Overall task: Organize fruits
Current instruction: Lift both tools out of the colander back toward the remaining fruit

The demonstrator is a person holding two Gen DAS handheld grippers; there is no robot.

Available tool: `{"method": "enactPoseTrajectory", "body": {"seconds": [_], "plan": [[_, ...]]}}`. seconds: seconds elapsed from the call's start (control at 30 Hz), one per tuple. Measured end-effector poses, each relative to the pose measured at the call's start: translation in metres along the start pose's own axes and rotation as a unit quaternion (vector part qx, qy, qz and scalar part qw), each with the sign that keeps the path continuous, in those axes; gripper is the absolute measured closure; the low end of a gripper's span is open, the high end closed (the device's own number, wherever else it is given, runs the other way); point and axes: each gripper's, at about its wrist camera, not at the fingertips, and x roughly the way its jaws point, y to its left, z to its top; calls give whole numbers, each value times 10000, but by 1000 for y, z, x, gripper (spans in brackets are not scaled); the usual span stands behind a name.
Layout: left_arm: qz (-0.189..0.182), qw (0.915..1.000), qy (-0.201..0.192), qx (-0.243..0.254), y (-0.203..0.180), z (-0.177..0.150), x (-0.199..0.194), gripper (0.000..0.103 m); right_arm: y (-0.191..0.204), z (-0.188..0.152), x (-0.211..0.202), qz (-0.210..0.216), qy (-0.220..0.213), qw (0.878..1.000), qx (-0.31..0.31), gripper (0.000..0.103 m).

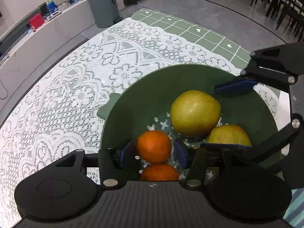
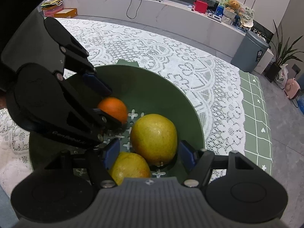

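— What could have gone wrong there?

— Crowding, I'd judge. Both tongs were down inside the green bowl [image 1: 121, 114] together. The left tongs [image 1: 153, 154] stood wide around the upper orange [image 1: 153, 146], pads just beside its flanks, with no squeeze that I could make out. The right tongs [image 2: 148, 154] were wide too, straddling both yellow fruits. Had either closed or lifted carelessly, linkages might have knocked, or a pad might have shoved a neighbour.

— Would the fruit have rolled?

— Probably. All of it was round and smooth, and packed close. The big yellow fruit [image 2: 154, 138] touched the smaller yellow one [image 2: 131, 167], so nudging one would likely have shifted the other.

— How did the fruit look?

— Two oranges, bright and matte, the second orange [image 1: 159, 172] half hidden under the left tool's body. The yellow ones were glossy, greenish, faintly speckled. Everything sat in the bowl's perforated bottom, on the lace-covered worktop [image 1: 76, 76].
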Motion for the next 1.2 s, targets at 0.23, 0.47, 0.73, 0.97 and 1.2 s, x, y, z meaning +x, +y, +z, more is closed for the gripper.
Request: {"method": "enactPoseTrajectory", "body": {"seconds": [0.23,0.47,0.73,0.97,1.2], "plan": [[-145,9995,-286,-78,-2,-5,-23,36,4,1,-14,-95,-6,10000,-7,36],[-135,9967,-784,-125,-7,-24,-61,35,19,-2,-36,-382,-247,9988,206,36],[106,9915,-1250,-346,-8,-53,-95,34,40,-16,-55,-644,-639,9915,931,36],[223,9829,-1599,-889,11,-81,-122,34,66,-23,-76,-638,-1105,9810,1463,36],[413,9728,-1837,-1348,28,-117,-142,34,106,-24,-86,-275,-1423,9746,1705,36]]}}
